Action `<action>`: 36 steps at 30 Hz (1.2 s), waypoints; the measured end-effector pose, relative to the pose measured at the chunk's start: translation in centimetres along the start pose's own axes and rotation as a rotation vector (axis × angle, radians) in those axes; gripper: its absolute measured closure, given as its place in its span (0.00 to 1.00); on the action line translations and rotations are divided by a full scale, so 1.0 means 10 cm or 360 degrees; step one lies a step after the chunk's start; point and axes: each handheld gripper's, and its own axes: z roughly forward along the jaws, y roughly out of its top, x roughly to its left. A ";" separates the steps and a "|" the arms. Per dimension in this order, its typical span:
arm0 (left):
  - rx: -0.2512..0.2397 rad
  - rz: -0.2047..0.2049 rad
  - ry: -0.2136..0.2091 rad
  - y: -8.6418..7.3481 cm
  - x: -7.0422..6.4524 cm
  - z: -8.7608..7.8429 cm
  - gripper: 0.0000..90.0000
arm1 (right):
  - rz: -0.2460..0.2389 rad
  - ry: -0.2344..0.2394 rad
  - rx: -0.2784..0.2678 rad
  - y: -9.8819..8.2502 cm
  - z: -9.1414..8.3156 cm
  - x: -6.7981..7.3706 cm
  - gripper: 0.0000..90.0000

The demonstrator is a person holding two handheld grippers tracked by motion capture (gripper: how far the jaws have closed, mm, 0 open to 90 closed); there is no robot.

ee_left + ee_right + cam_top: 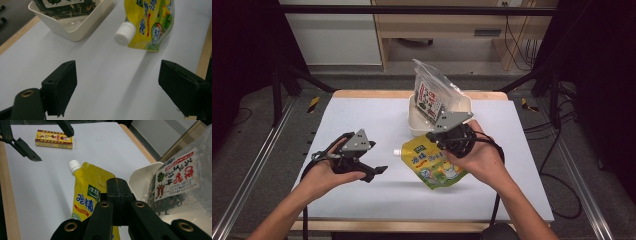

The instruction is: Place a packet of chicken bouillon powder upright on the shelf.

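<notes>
White sheeting covers the table, which has a pale wooden edge. Nearest the person, the left gripper is held above the sheet with its jaws spread wide and nothing between them; in the left gripper view the two black pads stand far apart over bare white surface. Ahead of those pads and toward the right one hangs the yellow spout pouch, its white cap pointing back at them. The right gripper is clenched on the pouch: its jaws are pressed together on the pouch's edge, and the pouch hangs lifted off the sheet, with its shadow below. Beyond the right gripper's tips, just to one side, sits the cream tub, and a clear bag of dried chillies stands in it, leaning against the far wall. Farther off in the right gripper view, past the pouch's cap, a small yellow box lies flat on the sheet beneath the left gripper's open jaws.
</notes>
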 end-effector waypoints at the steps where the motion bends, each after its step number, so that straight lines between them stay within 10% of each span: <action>1: 0.0006 0.0022 -0.0005 0.03 -0.01 0.00 0.18 | -0.0005 0.0008 -0.0004 0.01 0.01 0.01 1.00; 8: 0.0060 0.0140 -0.0037 0.19 -0.05 0.09 0.21 | -0.0047 0.0056 -0.0033 0.07 0.06 0.05 1.00; 23: 0.0091 0.0135 -0.0105 0.31 0.16 0.32 0.38 | -0.0096 0.0132 -0.0078 0.14 0.08 0.10 1.00; 36: 0.0148 0.0142 -0.0238 0.38 0.21 0.36 0.76 | -0.0091 0.0130 -0.0088 0.10 0.05 0.09 1.00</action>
